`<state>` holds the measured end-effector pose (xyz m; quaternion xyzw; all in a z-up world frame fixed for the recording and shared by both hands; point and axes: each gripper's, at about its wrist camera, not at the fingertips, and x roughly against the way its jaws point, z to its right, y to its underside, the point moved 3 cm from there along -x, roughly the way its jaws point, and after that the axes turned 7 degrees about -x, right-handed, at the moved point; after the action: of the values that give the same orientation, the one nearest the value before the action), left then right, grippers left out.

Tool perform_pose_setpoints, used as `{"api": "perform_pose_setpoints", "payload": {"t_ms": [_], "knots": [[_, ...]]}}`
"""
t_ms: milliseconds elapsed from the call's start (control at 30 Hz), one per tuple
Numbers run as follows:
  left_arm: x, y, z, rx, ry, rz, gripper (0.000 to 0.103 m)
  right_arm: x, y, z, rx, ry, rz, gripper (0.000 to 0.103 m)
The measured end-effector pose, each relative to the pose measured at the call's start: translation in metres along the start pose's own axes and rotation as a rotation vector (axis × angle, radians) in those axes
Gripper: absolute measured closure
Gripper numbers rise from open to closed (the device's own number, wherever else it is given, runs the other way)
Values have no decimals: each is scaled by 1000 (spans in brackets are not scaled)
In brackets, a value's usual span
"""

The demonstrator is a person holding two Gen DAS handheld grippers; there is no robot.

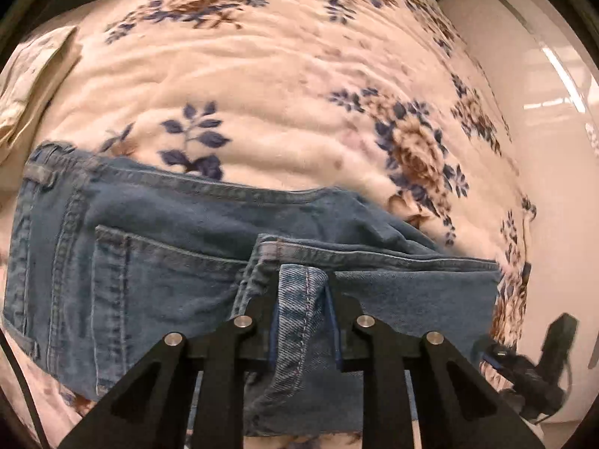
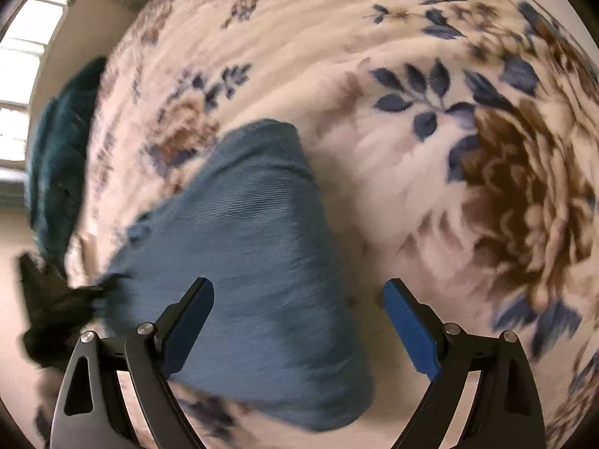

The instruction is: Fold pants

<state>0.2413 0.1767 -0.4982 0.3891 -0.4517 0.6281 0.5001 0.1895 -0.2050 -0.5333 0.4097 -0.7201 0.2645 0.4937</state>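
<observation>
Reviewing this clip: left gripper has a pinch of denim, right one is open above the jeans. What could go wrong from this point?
1. The left gripper pinches only a narrow fold of the jeans near a seam; it might slip out if pulled.
2. The right gripper hangs open, one finger over denim, the other over the floral blanket; closing here could catch blanket too.
3. With one corner held, the fold may land skewed.
</observation>
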Motion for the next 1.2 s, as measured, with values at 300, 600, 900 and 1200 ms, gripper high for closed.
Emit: {"api": "perform_pose_setpoints", "payload": {"t_ms": [300,600,900,1200], "knots": [[-29,-1,-40,212,183,-52,55,-18,-3,21,-61,13,-73,17],[-20,57,-25,198,223,-180,37,12,48,43,-248,-202,-188,25],[-7,80,-14,-69,-144,-180,69,-9,64,55,-133,73,-172,56],[27,109,-16,317,190,-137,48,13,102,48,-390,-242,-256,43]]}}
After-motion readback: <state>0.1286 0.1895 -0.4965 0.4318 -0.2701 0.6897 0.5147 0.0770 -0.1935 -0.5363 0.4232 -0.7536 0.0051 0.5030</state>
